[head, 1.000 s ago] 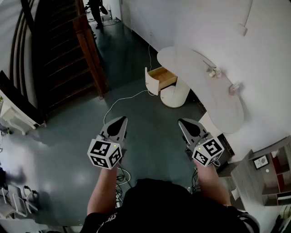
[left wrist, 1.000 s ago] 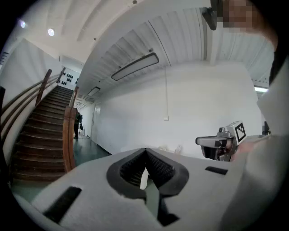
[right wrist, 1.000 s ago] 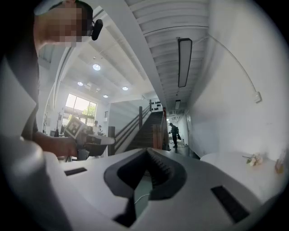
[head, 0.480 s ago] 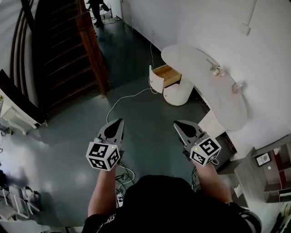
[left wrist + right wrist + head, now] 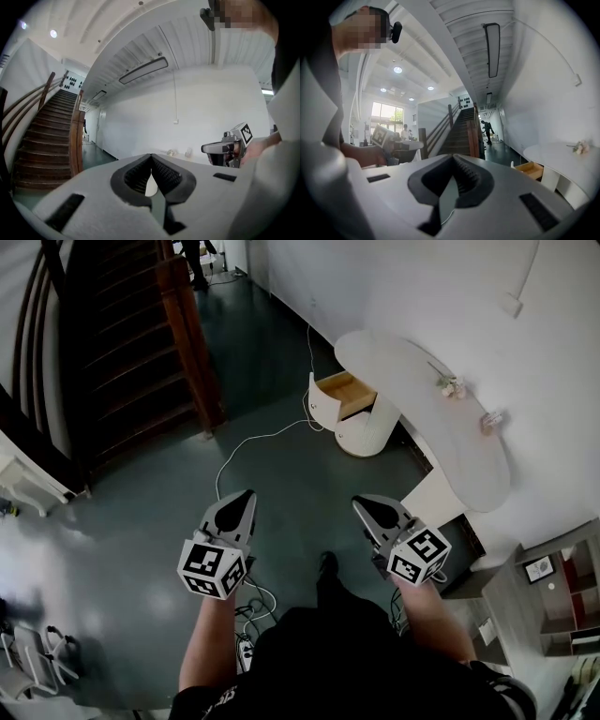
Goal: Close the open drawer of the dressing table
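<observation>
Moved since earlier: both grippers now sit a little lower in the head view, and our shoe [image 5: 326, 565] has come into sight between them. We judge we are walking toward the dressing table [image 5: 427, 413].
Left gripper [image 5: 246, 495]: jaws together, empty, held level.
Right gripper [image 5: 362, 505]: jaws together, nothing between them, held level.
Drawer [image 5: 345, 390]: far ahead and well apart from both grippers. It is pulled out leftward from under the surface, above the round pedestal [image 5: 367, 435], with its wooden inside showing and its white front panel at the left end.
Step in hand: the approach; no contact yet.
Doing it well: we come round to face the white front panel. We then set a shut gripper flat against the panel's middle and push straight along the drawer's travel, so it does not skew.
Edges: the curved surface overhangs the drawer, so we keep the gripper below its rim. The panel's top corner is the nearest thing to catch.
Open room: the dark floor [image 5: 291, 484] between us and the drawer is broad. A white cable [image 5: 246, 444] trails across it on the left, and the wooden stair post [image 5: 187, 343] stands farther left, so we walk to the right of the cable.
</observation>
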Demonstrator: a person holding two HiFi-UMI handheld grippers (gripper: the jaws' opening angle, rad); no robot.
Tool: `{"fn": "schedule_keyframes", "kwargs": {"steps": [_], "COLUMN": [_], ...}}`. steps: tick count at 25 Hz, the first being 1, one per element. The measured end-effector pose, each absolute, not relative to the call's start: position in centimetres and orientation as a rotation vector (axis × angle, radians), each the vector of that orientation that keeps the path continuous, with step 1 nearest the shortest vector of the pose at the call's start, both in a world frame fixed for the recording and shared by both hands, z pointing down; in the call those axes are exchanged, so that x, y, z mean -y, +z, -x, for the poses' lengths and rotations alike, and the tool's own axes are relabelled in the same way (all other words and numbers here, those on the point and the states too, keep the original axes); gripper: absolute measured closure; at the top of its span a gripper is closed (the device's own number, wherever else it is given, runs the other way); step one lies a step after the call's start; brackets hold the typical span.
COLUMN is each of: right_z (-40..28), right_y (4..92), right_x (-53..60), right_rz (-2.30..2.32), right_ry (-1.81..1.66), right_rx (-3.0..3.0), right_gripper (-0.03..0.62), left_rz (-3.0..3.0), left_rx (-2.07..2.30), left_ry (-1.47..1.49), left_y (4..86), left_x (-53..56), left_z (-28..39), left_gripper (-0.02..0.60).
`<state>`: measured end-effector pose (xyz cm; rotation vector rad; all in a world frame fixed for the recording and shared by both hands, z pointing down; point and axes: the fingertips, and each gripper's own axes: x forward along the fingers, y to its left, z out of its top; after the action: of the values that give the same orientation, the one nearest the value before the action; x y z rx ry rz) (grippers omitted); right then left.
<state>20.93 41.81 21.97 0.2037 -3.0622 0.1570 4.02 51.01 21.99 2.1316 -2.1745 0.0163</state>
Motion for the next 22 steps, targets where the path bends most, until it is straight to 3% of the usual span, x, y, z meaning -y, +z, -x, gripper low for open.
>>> {"fn": "schedule_keyframes", "kwargs": {"steps": [22], "right_z": [-9.1], "right_y": [23.9], "right_x": [-16.1], "right_rz": [-0.104], "right_ry": [0.284], "right_rx": [3.116], "right_gripper": [0.571], "left_rz": [-2.035], "left_rx": [2.139], "left_ry": [0.099], "left_y": [24.5], "left_x": [-25.2], "left_z": [5.7], "left_gripper": [0.572]}}
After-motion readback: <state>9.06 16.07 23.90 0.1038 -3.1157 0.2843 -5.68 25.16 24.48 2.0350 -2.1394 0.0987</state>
